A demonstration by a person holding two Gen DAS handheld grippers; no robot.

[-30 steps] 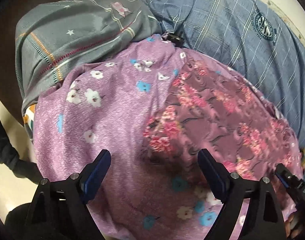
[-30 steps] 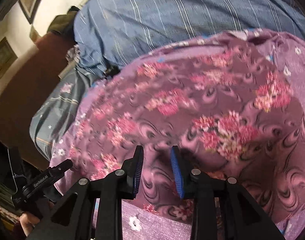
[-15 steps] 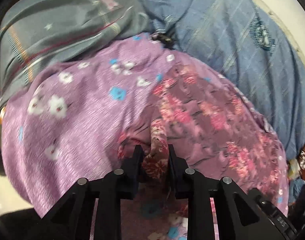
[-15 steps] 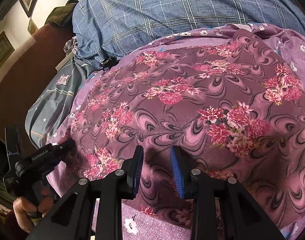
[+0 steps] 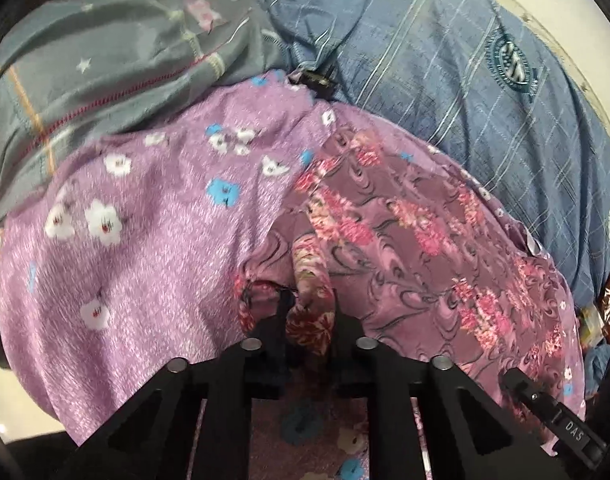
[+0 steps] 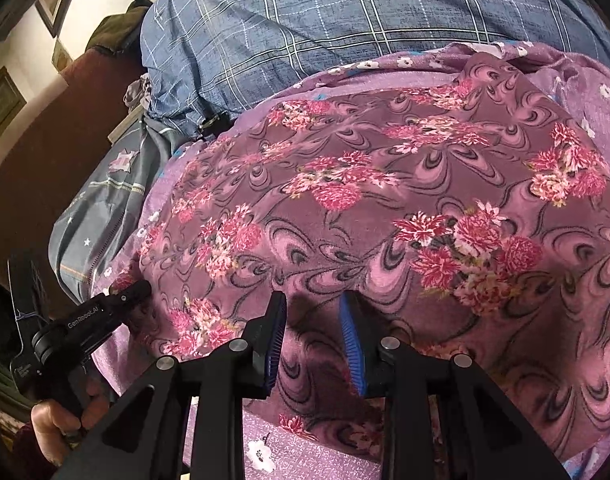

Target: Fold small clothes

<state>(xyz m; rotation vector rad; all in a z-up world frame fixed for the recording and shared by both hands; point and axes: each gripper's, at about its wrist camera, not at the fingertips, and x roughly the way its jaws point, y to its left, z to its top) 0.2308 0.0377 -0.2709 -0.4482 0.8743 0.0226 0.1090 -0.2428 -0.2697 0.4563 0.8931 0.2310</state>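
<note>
Jaws just closed, left gripper (image 5: 309, 322) pinching floral cloth (image 5: 417, 240).

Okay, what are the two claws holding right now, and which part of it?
The left claw pinches the near edge of the rose-print cloth; the right claw grips a raised fold near that edge.

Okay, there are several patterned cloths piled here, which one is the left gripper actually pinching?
The dark mauve cloth with pink flower clusters; the left gripper has just closed on a bunched fold of it.
</note>
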